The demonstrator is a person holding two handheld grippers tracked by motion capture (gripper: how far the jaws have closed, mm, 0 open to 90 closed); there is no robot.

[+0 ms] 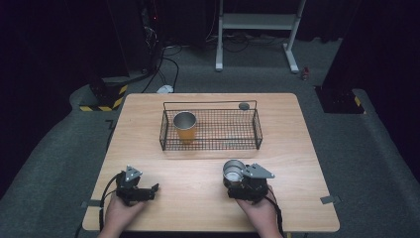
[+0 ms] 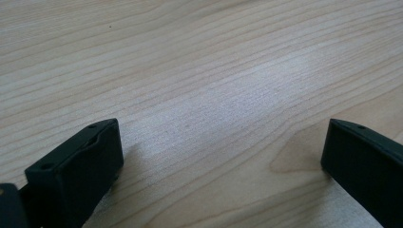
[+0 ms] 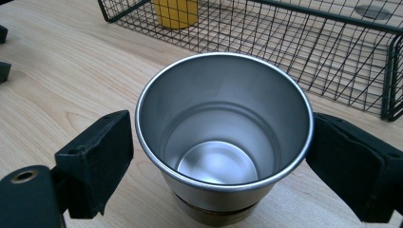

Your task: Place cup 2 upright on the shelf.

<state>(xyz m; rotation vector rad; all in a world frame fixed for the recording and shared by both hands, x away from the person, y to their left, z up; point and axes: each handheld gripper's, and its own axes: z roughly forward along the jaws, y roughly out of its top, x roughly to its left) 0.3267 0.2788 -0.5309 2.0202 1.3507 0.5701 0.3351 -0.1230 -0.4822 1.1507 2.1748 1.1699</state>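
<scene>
A person sits at a wooden table (image 1: 198, 198) and holds a claw in each hand. The right gripper (image 1: 236, 174) is near the front of the table. A shiny steel cup (image 3: 223, 142) stands upright on the wood between its two black jaws. The jaws sit on either side of the cup, right at its rim. The left one seems a tiny bit off the metal, so it is hard to tell if they are really squeezing it. The cup has nothing inside; its clean round bottom shows.

Behind the cup, in the middle of the table, is a black wire basket (image 1: 257, 130). It stands just past the cup, with bare wood between them. A yellow cup (image 1: 185, 127) with a silver inside stands upright in the left end of the basket. The rest of the basket floor is bare.

A small dark round thing (image 1: 243, 105) lies on the table just behind the basket's far right corner.

The left gripper (image 1: 154, 188) rests at the front left, well apart from the steel cup. Its jaws are spread wide over plain wood.
</scene>
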